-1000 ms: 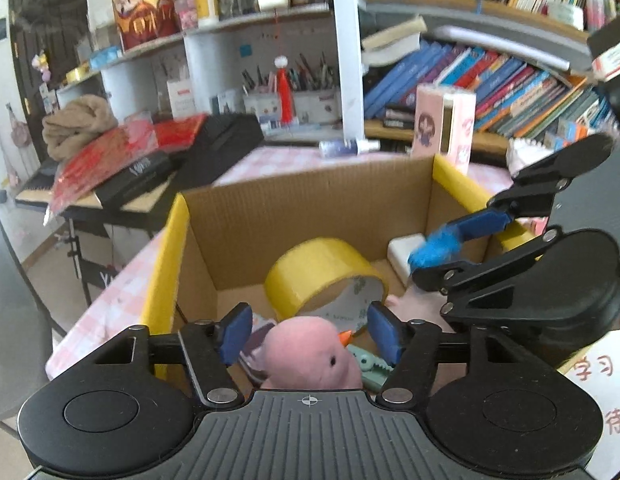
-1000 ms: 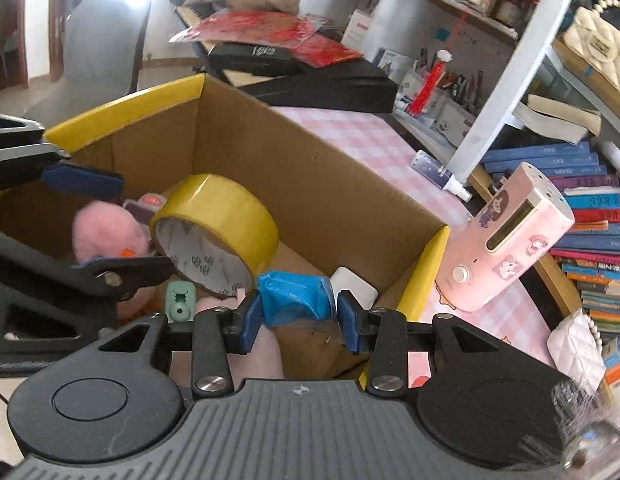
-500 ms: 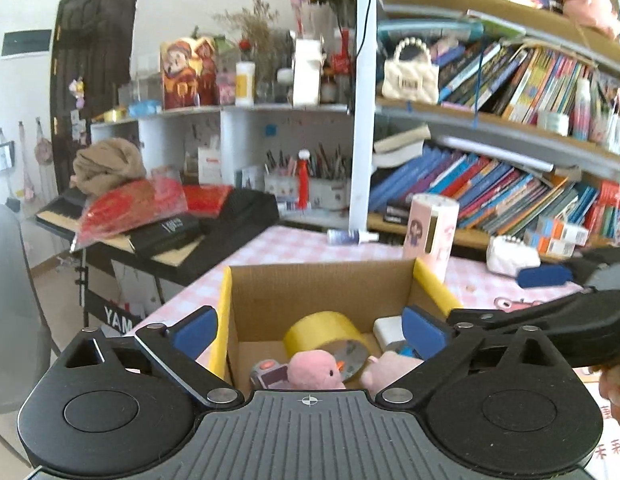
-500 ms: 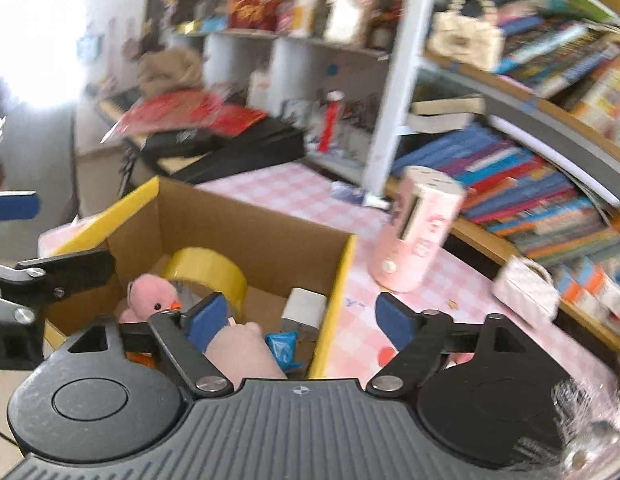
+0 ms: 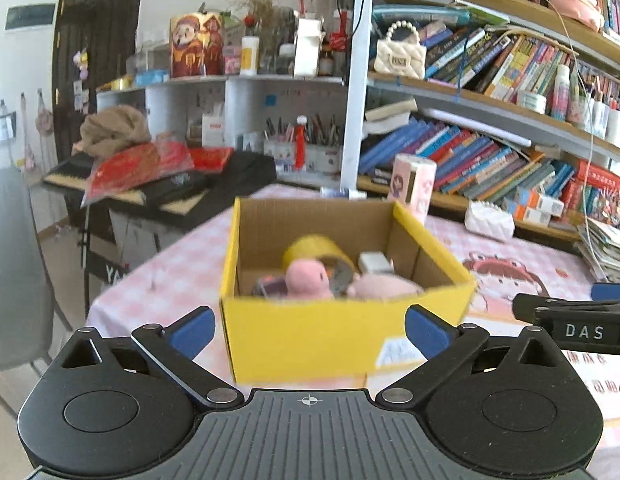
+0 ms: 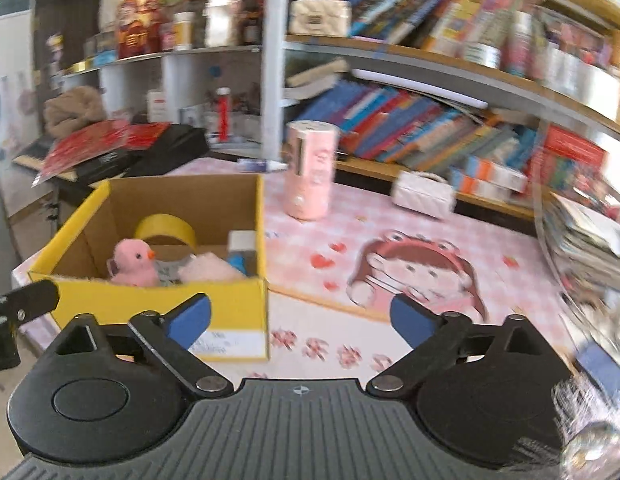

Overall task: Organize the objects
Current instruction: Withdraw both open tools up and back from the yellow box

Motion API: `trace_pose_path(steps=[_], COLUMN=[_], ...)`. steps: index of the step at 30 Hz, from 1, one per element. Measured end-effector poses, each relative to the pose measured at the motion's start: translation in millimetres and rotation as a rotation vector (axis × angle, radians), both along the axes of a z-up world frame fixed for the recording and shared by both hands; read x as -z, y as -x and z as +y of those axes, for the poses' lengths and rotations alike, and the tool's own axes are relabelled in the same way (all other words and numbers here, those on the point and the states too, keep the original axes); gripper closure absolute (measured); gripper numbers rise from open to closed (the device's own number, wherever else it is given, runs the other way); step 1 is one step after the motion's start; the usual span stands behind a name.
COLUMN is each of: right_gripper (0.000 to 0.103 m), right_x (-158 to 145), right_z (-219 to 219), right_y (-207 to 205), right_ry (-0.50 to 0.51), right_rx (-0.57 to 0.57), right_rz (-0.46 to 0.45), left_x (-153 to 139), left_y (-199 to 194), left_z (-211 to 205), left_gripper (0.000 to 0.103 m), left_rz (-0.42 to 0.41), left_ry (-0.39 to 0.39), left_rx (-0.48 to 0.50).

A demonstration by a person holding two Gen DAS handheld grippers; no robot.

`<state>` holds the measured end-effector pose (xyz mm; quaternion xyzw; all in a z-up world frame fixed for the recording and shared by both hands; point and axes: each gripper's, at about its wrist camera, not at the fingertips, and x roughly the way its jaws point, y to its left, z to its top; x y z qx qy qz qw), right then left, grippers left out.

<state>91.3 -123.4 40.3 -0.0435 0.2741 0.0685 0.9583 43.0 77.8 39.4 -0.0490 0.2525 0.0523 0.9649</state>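
Bookshelves (image 5: 490, 128) crammed with books stand behind a pink-checked tabletop (image 6: 390, 216). On it sits a yellow cardboard box (image 5: 342, 332), directly ahead of the left gripper (image 5: 310, 330), whose jaws gape wide and hold nothing. Inside the box lie a pink plush chick (image 6: 131, 266), a roll of yellow tape (image 6: 165, 228), a small white block (image 6: 241, 240) and another pink plush (image 6: 209, 272). The right gripper (image 6: 299, 316) is likewise spread wide and empty, with the box ahead to its left. A pink canister (image 6: 310, 172) stands upright beyond these jaws, behind the box's right wall.
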Motion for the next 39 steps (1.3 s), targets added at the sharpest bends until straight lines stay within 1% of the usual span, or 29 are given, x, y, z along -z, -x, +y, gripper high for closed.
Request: trace_pose_path(steps=[2, 7, 11, 13, 18, 27, 30, 33, 39], right_gripper=[0.003, 0.002, 0.000, 0.000, 0.000, 0.000, 0.000, 0.000, 0.000], right_x=[5.0, 17.5, 23.6, 26.9, 35.9, 35.7, 33.5, 29.0, 33.5], right_z=[-2.6, -7.8, -11.3, -14.4, -23.5, -46.5, -54.6, -61.3, -64.8], right_y=[17.6, 52.1, 71.7, 81.4, 103.4, 127.2, 127.7, 128.9, 137.9], right_ry=[0.008, 0.014, 0.024, 0.031, 0.044, 0.043, 0.029, 0.013, 0.043], right_rx=[0.039, 0.096, 0.138, 0.155, 0.209, 0.313, 0.345, 0.376, 0.395], right_rz=[-0.004, 0.013, 0.020, 0.019, 0.047, 0.060, 0.069, 0.059, 0.051], left_x=[3.5, 12.6, 19.0, 21.9, 25.4, 26.4, 24.8, 23.8, 27.5], left_y=[8.7, 29.0, 37.0, 40.8, 46.4, 50.5, 50.2, 50.3, 51.1], left_z=[-1.2, -6.9, -16.0, -21.8, -35.8, -68.9, -77.4, -83.6, -93.9], left_gripper=[0.001, 0.001, 0.001, 0.001, 0.001, 0.001, 0.001, 0.001, 0.001], left_rz=[0.012, 0.028, 0.045, 0.054, 0.071, 0.081, 0.082, 0.077, 0.091], left_ry=[0.007, -0.003, -0.049, -0.072, -0.087, -0.110, -0.122, -0.126, -0.131], left_rx=[0.005, 0.005, 0.002, 0.016, 0.081, 0.190, 0.207, 0.224, 0.248])
